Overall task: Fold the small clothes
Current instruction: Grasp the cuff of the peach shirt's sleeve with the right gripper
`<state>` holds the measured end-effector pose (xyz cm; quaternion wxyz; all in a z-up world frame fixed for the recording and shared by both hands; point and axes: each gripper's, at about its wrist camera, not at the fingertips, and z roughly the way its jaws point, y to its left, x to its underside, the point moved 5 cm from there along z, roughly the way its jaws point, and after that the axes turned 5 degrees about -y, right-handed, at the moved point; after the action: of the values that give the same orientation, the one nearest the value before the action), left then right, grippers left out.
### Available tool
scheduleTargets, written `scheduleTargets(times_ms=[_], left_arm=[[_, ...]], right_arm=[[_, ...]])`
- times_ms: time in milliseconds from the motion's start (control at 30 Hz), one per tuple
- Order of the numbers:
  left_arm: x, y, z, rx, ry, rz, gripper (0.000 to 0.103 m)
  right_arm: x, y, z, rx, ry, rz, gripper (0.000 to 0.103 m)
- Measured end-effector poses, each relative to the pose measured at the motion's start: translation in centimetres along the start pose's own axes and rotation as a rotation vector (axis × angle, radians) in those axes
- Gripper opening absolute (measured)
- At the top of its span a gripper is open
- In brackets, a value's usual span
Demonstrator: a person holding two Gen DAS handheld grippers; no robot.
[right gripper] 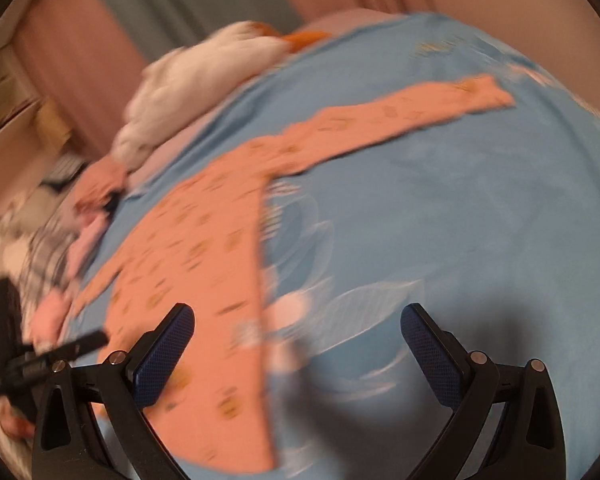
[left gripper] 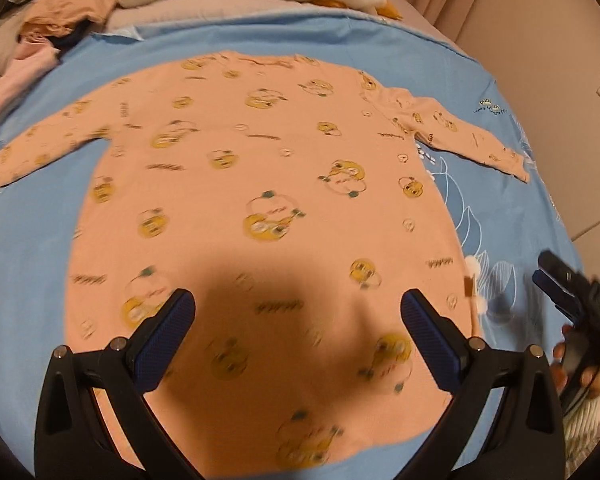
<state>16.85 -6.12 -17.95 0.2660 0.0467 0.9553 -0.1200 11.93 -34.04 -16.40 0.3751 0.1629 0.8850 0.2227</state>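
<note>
The right wrist view is smeared throughout, so the print on the peach shirt (right gripper: pixel 204 248) reads only as dull flecks, and the heap of clothes (right gripper: pixel 56 240) left of the shirt melts into stripes and pink patches whose separate pieces cannot be told apart. In the left wrist view the shirt's lower hem is covered by the left gripper (left gripper: pixel 298 316) and its shadow, its left sleeve runs out of frame, and the small lettering on the blue sheet (left gripper: pixel 496 216) just beyond the right sleeve is too small to read. The right gripper (left gripper: pixel 556 280), right of the shirt in that view, is cut by the frame's rim, so the set of its jaws cannot be told there.
</note>
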Motion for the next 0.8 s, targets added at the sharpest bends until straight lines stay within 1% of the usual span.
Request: scheduleTargets(times_ms=[67,133,200,233,267,367,433,533,700,733,800], left_arm=[[-1.5,-0.7,0.9,0.034,-0.015,-0.012,0.102],[-2.9,-1.2,1.7,0.063,-0.024,-0.027,0.102],[-4.3,-1.7,2.4,0.067,-0.04,-0.026,0.102],[-4.8,-1.9,2.7,0.064,-0.044,-0.022,0.102],[-5.5,-2.1,3.0,0.061,-0.047,-0.017,0.102],[-7.2,-2.7,4.0,0.063,-0.063,-0.011,0.102],[-8.1,-2.8,4.7,0.066,-0.065,-0.015,0.102],[-9.4,-3.1,5.7,0.086,-0.06,-0.036,0.102],[-11.1,-3.5,6.7,0.084,-0.069,-0.032,0.102],[-11.3,-3.5,6.9,0.085,-0.069,-0.033,0.102],[-11.9,-3.0,7.0,0.084,-0.078,-0.047,0.102]], right_arm=[[-1.7,-2.6,0.7,0.014,-0.001,0.09,0.102],[-3.6,-5.2,1.1,0.027,-0.048,0.174,0.102],[-5.7,-7.9,1.5,0.041,-0.097,0.26,0.102],[-6.4,-8.7,1.7,0.041,-0.108,0.283,0.1],[-7.1,-9.6,2.0,0.043,-0.123,0.312,0.094],[-9.1,-12.2,3.3,0.058,-0.139,0.398,0.083],[-10.4,-13.4,4.2,0.084,-0.155,0.435,0.082],[-12.0,-14.8,5.2,0.088,-0.189,0.481,0.081],[-13.8,-17.0,5.9,0.075,-0.252,0.561,0.068],[-14.0,-17.4,6.0,0.076,-0.264,0.573,0.064],[-14.5,-18.0,6.6,0.067,-0.282,0.598,0.053]])
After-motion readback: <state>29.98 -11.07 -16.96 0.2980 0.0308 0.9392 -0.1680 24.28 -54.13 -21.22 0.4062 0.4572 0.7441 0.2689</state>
